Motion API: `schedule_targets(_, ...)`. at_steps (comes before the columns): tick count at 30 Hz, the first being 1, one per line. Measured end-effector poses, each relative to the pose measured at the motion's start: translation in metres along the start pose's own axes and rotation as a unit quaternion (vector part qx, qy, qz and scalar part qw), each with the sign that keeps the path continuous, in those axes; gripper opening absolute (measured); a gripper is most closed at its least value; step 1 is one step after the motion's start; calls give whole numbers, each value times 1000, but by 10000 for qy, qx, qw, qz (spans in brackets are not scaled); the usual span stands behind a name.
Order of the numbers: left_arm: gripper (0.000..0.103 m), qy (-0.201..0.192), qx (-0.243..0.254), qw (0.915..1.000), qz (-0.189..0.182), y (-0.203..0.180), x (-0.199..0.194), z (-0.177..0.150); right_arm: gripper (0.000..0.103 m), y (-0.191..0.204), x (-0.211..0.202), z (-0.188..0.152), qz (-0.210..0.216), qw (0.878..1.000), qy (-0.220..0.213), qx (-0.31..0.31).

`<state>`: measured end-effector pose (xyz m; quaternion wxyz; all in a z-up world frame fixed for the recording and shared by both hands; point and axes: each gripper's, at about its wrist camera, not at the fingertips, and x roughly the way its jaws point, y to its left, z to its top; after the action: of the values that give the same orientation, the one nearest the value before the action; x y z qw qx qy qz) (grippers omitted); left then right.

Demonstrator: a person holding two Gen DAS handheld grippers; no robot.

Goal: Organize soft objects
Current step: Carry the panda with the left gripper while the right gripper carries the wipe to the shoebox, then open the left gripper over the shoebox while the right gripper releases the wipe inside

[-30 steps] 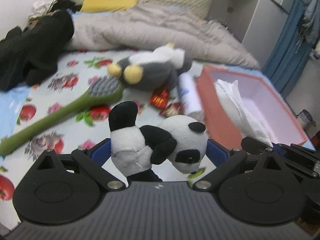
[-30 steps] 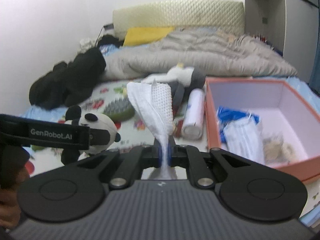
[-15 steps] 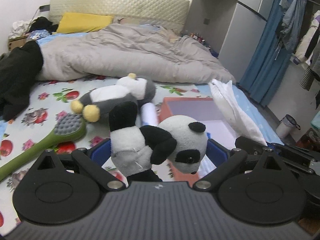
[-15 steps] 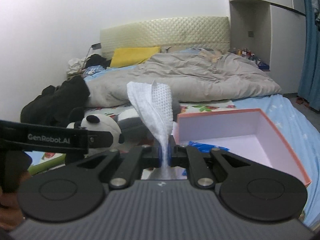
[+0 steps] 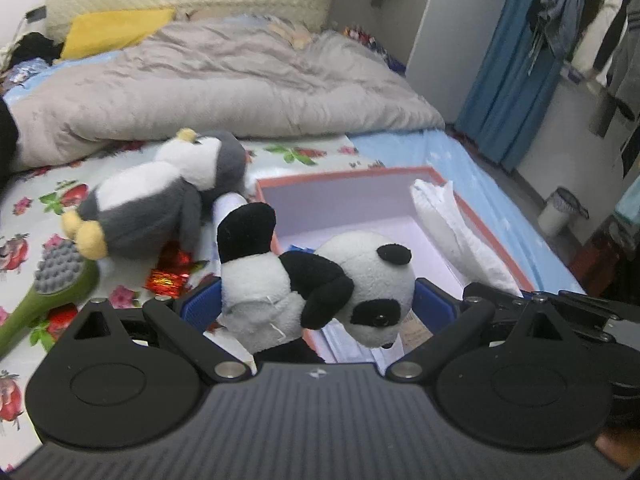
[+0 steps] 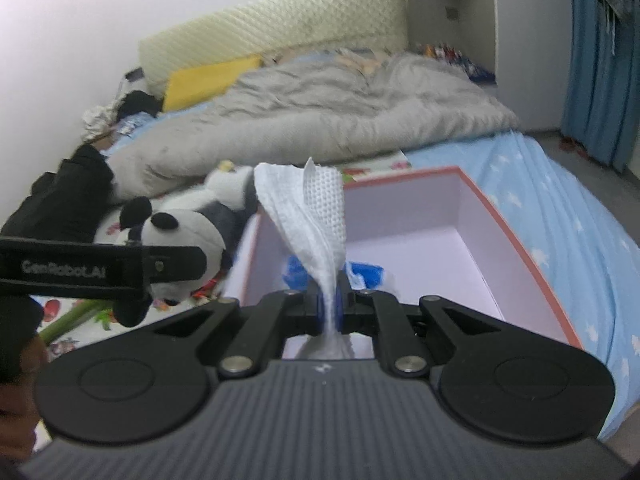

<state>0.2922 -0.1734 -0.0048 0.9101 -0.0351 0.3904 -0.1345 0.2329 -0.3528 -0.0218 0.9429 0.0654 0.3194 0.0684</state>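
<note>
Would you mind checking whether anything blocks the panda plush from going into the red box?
Nothing visible does. The panda plush, held in the left gripper, hangs at the open red box; only blue packets lie inside.

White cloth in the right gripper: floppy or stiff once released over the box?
Probably floppy: the white cloth bunches thin where the right gripper pinches it and fans out in folds above. Likely light, so it may crumple into the box unevenly.
</note>
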Motion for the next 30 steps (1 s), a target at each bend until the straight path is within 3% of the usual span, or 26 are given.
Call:
schedule_targets(15, 100, 866, 356, 9956, -21, -30, 93, -3, 11, -55, 63, -28, -228, 9951, 869, 420)
schedule_targets(24, 101, 889, 517, 9947, 76, -36, 105, -6, 14, -70, 80, -38, -160, 9928, 1018, 610)
schedule_targets(25, 101, 882, 499, 9949, 33, -36, 105, -6, 18, -71, 81, -38, -160, 9925, 1032, 632)
schedule_targets(28, 101, 955, 423, 9945, -93, -35, 103, -5, 51, -72, 80, -37, -203, 9922, 1047, 638)
schedule_targets(30, 101, 970, 405, 9944, -77, -35, 99, -5, 56, -71, 76, -35, -232, 9928, 969, 658)
